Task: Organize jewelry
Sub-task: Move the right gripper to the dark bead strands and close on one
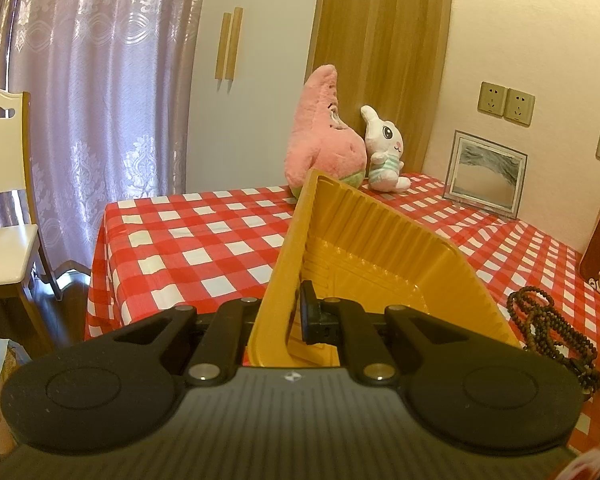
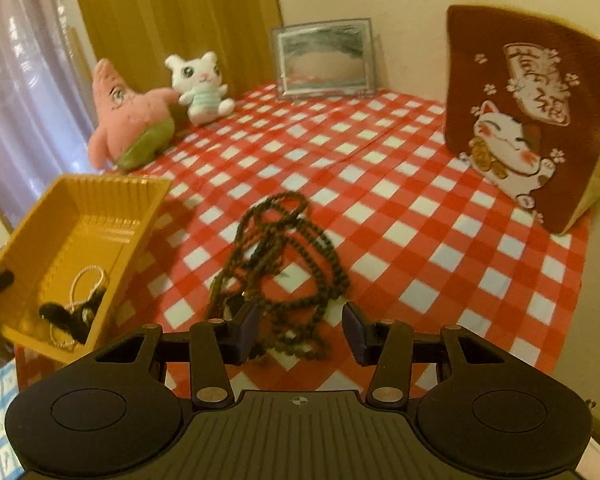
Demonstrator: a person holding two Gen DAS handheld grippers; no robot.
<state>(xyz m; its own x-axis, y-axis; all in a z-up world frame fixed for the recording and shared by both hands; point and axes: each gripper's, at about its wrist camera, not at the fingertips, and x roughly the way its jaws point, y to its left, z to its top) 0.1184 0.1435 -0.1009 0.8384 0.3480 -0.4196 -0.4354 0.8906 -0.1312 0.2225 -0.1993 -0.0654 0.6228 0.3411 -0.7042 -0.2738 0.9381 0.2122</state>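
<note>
Left claw (image 1: pixel 286 320) pinches tilted tray (image 1: pixel 380 240); right claw (image 2: pixel 300 330) spread over seemingly tangled beads (image 2: pixel 284 264).

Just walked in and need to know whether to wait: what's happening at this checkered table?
Someone is sorting jewelry with handheld tongs. The left tongs are shut on the wall of a yellow tray, holding it tilted at the table's edge; a pale bracelet and a dark item lie inside. The right tongs are open, just above a dark beaded necklace heaped on the tablecloth, not yet gripped.
</note>
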